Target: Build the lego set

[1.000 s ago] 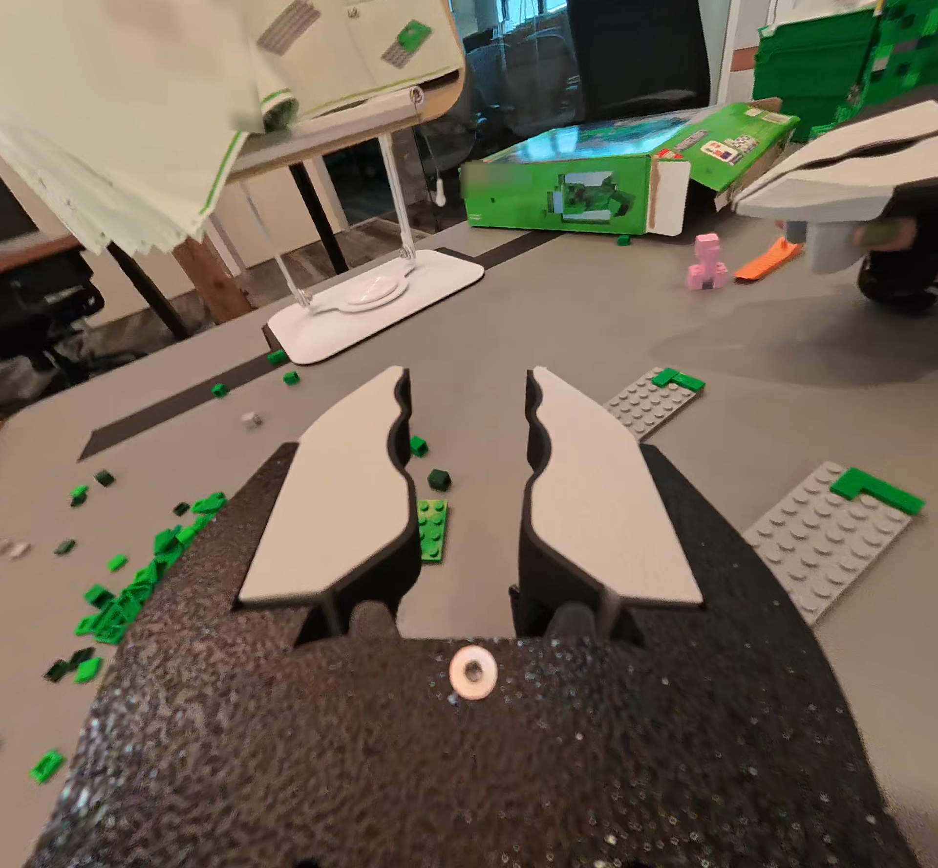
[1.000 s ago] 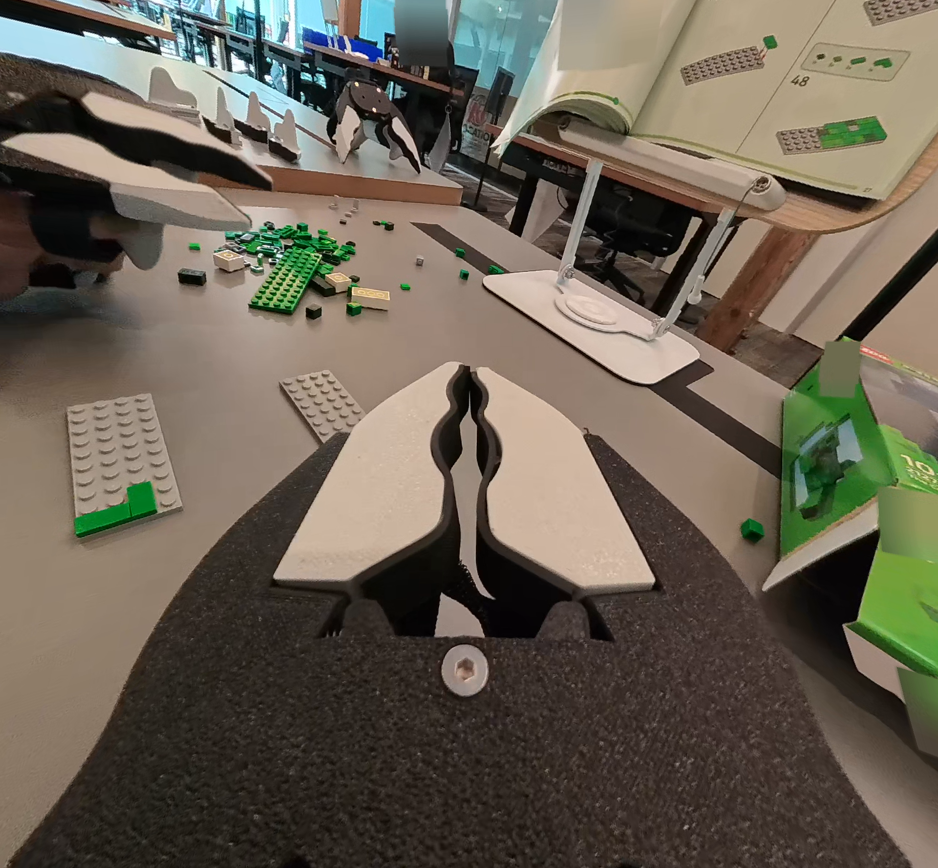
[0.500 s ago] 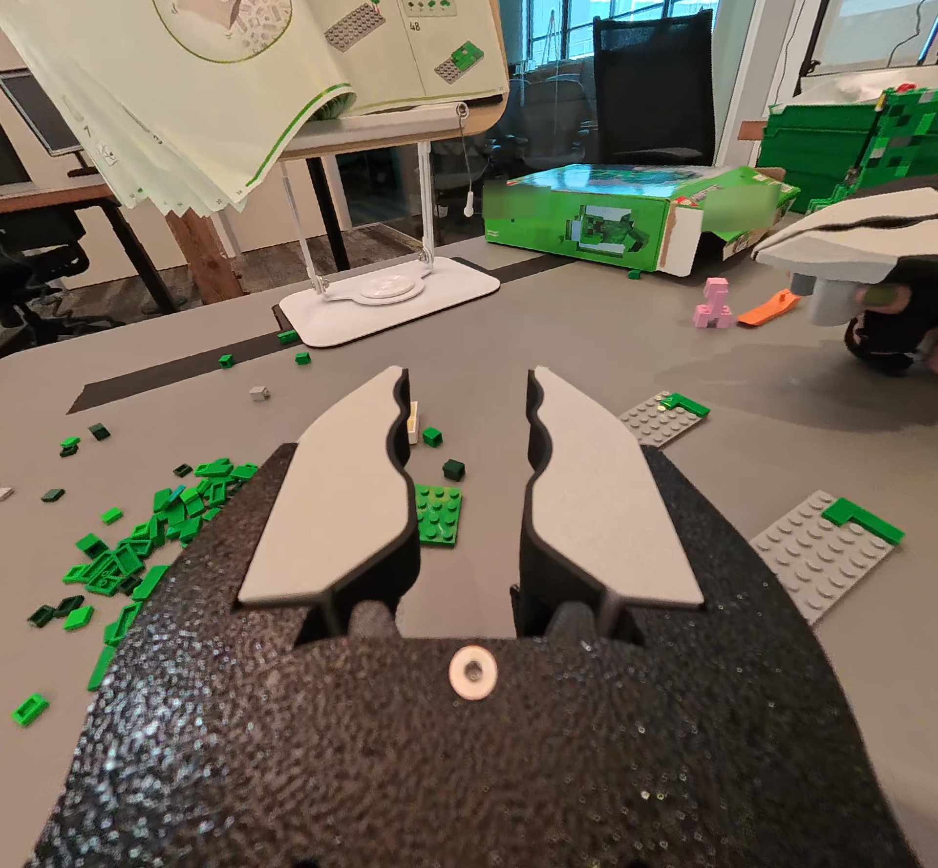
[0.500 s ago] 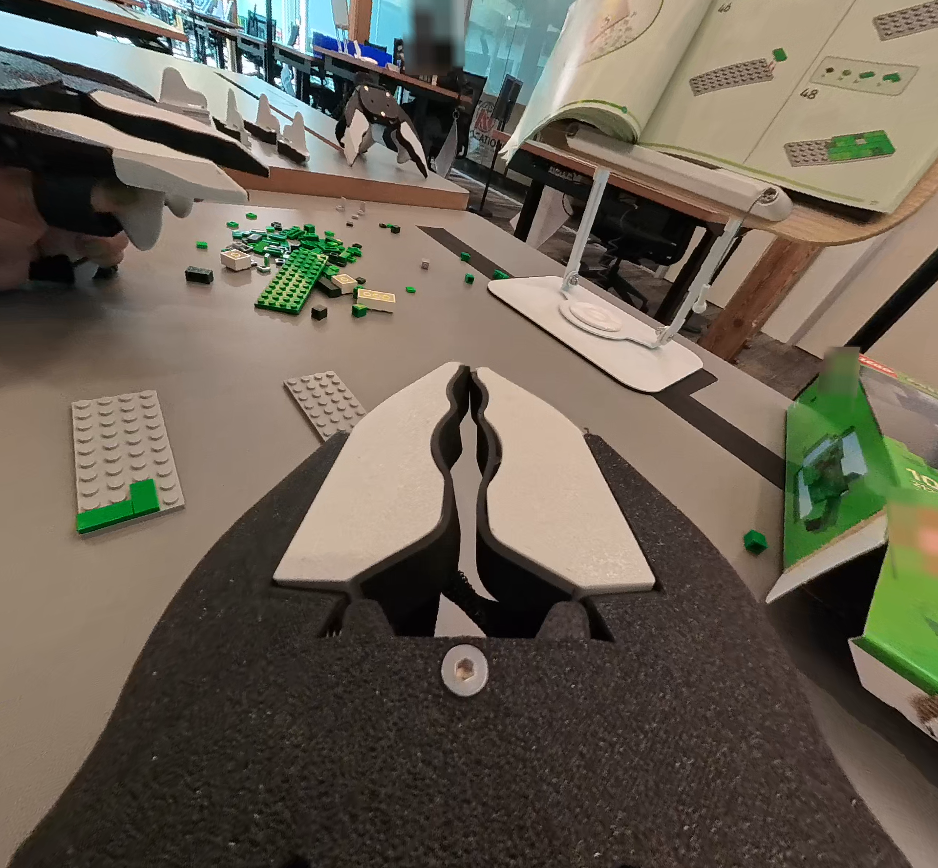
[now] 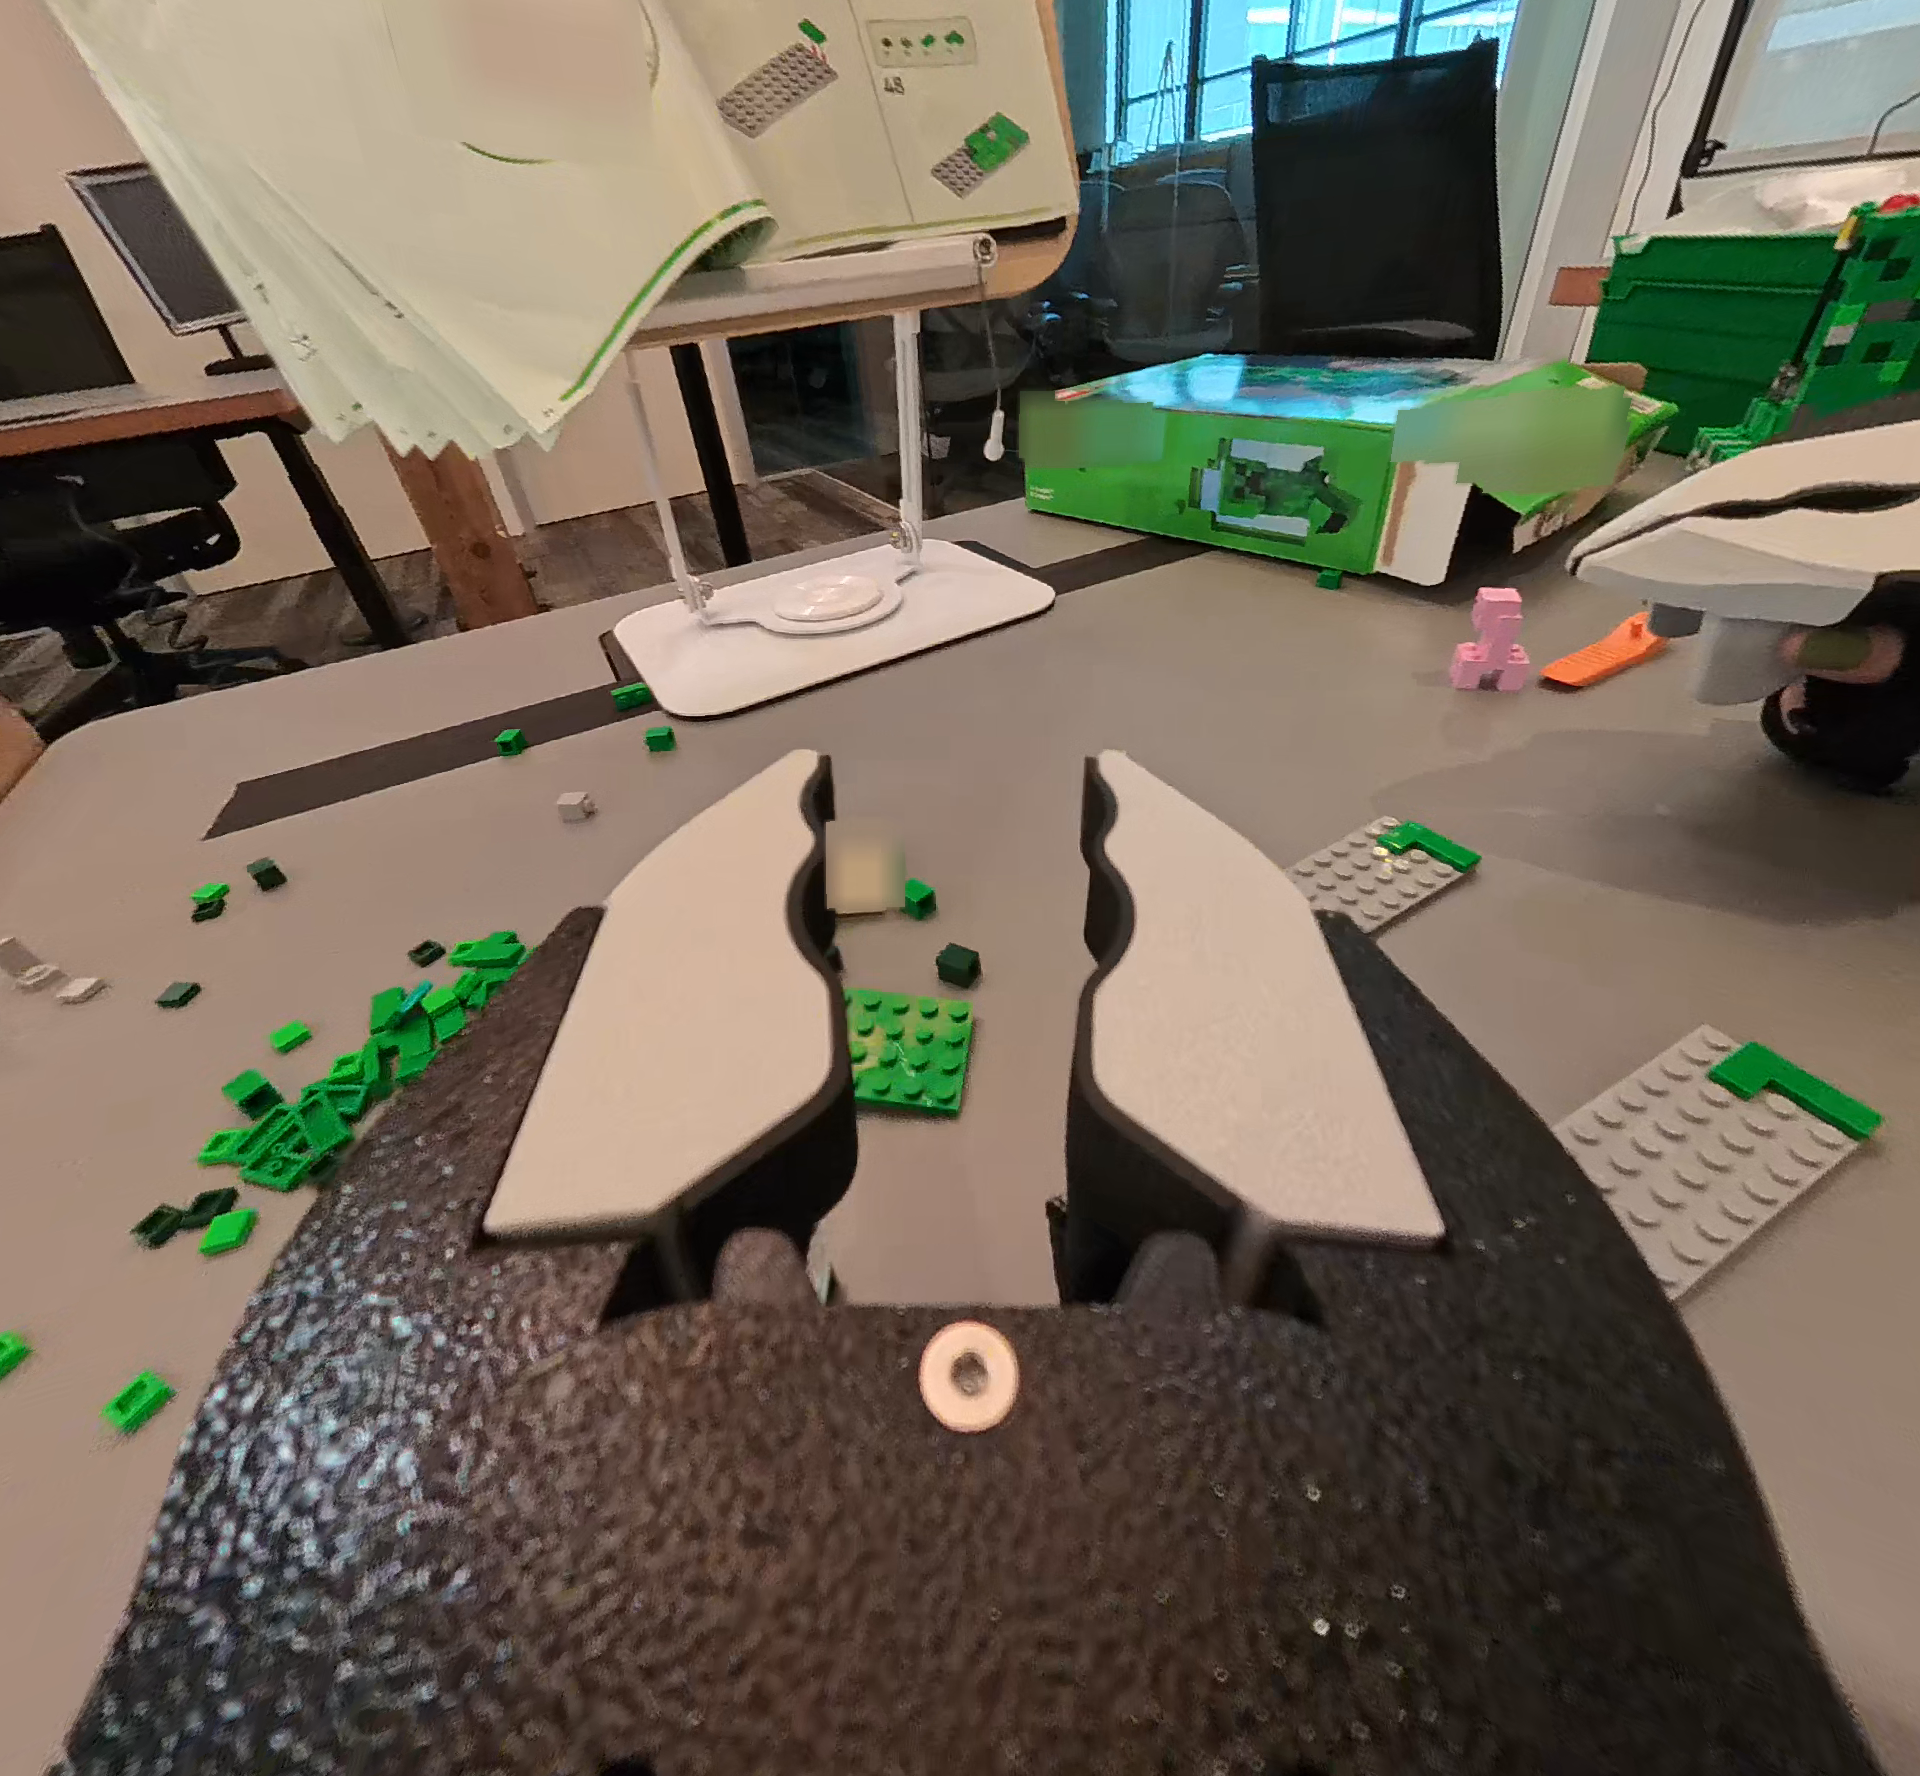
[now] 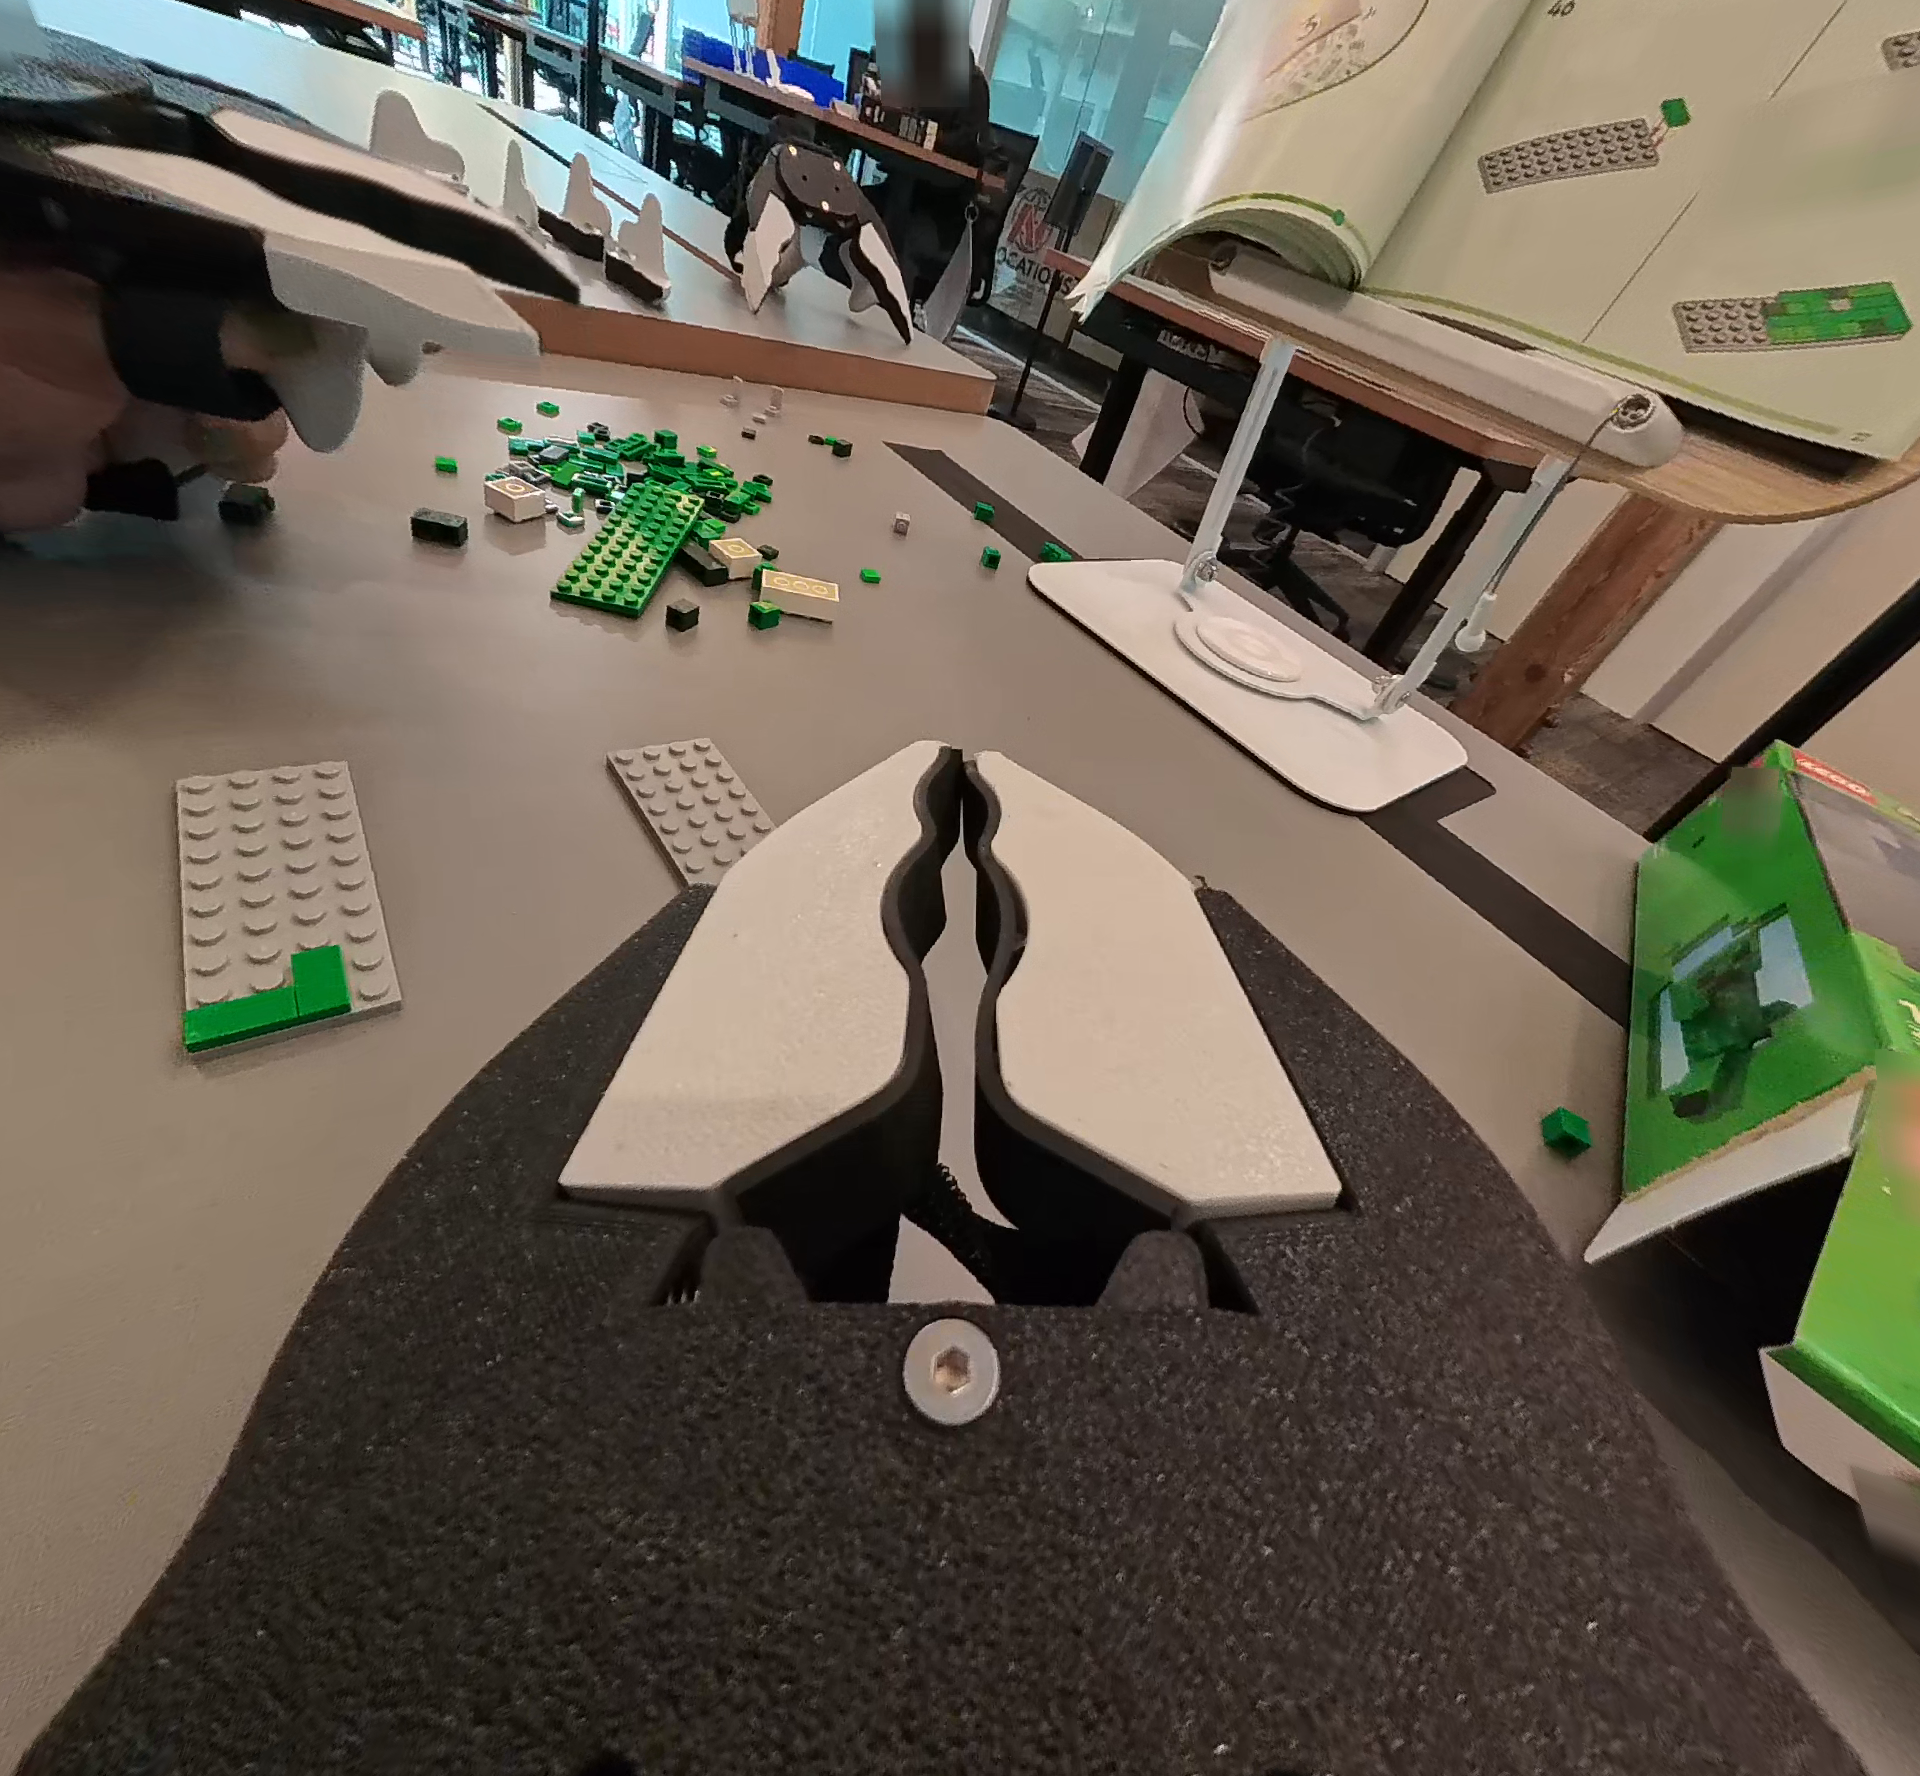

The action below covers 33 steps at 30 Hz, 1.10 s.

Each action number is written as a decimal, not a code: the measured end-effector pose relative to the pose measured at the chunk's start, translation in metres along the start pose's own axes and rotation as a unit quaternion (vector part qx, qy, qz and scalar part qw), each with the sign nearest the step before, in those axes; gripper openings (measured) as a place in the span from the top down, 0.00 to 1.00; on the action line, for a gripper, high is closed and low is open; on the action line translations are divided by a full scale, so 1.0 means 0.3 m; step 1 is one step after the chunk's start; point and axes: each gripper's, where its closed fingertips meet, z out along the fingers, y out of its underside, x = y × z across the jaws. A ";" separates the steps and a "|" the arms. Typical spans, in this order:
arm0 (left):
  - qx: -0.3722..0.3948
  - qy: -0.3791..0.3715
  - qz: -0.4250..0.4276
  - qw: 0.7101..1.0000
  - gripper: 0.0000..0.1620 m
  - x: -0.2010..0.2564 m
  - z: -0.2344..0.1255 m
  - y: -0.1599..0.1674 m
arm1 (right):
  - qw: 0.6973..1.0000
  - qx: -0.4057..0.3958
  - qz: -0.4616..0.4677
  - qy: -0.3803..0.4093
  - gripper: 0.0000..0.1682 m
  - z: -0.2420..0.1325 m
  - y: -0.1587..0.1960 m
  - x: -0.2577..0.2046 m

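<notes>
Mostly grey table (image 5: 1195,750), green bricks (image 5: 312,1092) scattered; office chair (image 5: 1371,209) behind.

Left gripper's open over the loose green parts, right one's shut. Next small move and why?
Probably lower the left gripper onto the green plate lying between its open fingers; nothing is held yet. Both grey plates carry only a few green pieces. The right gripper is shut and empty, so it can wait.
</notes>
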 end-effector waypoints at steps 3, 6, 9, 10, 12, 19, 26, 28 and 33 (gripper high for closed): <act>0.003 -0.007 -0.005 1.000 0.72 -0.013 -0.006 -0.003 | 1.000 0.001 -0.001 0.000 1.00 0.000 -0.001 0.000; -0.002 -0.008 -0.007 1.000 0.71 -0.019 -0.005 0.002 | 1.000 0.002 -0.002 0.000 1.00 -0.001 -0.002 -0.001; -0.004 -0.049 0.018 0.999 0.71 -0.089 -0.041 -0.029 | 1.000 0.005 -0.003 -0.002 1.00 -0.003 -0.004 -0.003; 0.002 -0.070 0.018 0.997 0.70 -0.128 -0.070 -0.051 | 1.000 0.006 -0.002 -0.002 1.00 -0.003 -0.005 -0.003; -0.007 -0.104 0.001 0.995 0.68 -0.211 -0.132 -0.075 | 1.000 0.007 -0.003 -0.003 1.00 -0.004 -0.006 -0.004; -0.251 -0.063 0.028 0.966 0.74 -0.332 -0.218 0.123 | 1.000 0.007 -0.009 -0.007 1.00 -0.003 -0.006 -0.011; -0.354 -0.020 0.129 0.926 0.85 -0.511 -0.176 0.210 | 1.000 0.008 -0.013 -0.009 1.00 -0.003 -0.007 -0.016; -0.392 0.020 0.129 0.911 0.86 -0.542 -0.150 0.249 | 1.000 0.009 -0.012 -0.010 1.00 -0.004 -0.007 -0.015; -0.471 0.100 0.163 0.861 0.87 -0.598 -0.123 0.329 | 1.000 0.011 -0.010 -0.015 1.00 -0.006 -0.009 -0.018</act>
